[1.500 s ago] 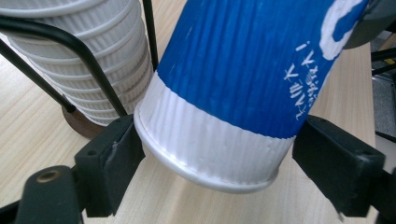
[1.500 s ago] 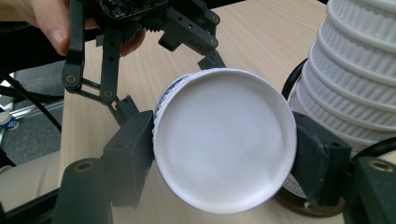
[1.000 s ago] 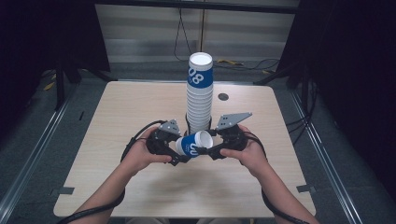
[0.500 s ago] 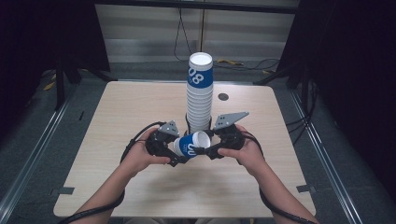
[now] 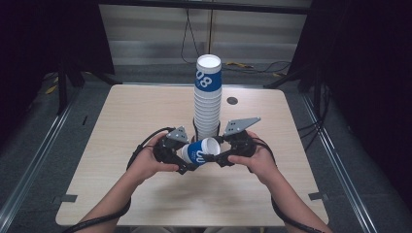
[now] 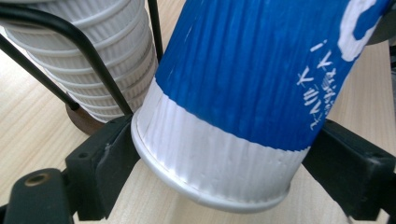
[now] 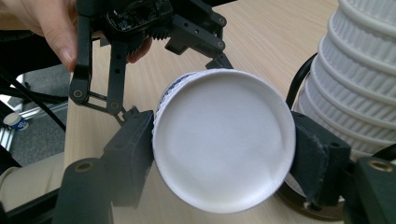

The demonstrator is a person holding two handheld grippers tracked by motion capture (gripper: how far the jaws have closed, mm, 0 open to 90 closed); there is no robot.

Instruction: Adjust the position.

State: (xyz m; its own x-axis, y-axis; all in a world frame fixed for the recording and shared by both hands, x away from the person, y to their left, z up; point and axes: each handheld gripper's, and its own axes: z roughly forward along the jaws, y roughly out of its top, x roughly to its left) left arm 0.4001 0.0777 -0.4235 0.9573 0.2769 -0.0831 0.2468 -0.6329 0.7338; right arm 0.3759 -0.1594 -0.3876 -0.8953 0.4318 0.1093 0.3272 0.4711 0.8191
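A blue and white ribbed paper cup [image 5: 197, 153] lies on its side just above the table, held between both grippers. My left gripper [image 5: 187, 160] has its jaws on either side of the cup's white-banded end [image 6: 219, 158]. Those jaws have just been opening a little, and both pads still touch the cup. My right gripper [image 5: 216, 154] is shut on the cup's other end, whose round white face [image 7: 224, 140] fills the space between its jaws. Just behind the cup rises a tall stack of the same cups [image 5: 208, 102].
The stack [image 6: 107, 60] stands in a black wire holder on a dark round base [image 6: 81, 119], close to my right gripper's outer jaw [image 7: 317, 154]. The light wooden table [image 5: 145, 111] has a small dark disc [image 5: 232, 100] near its far edge. Dark floor and rails surround it.
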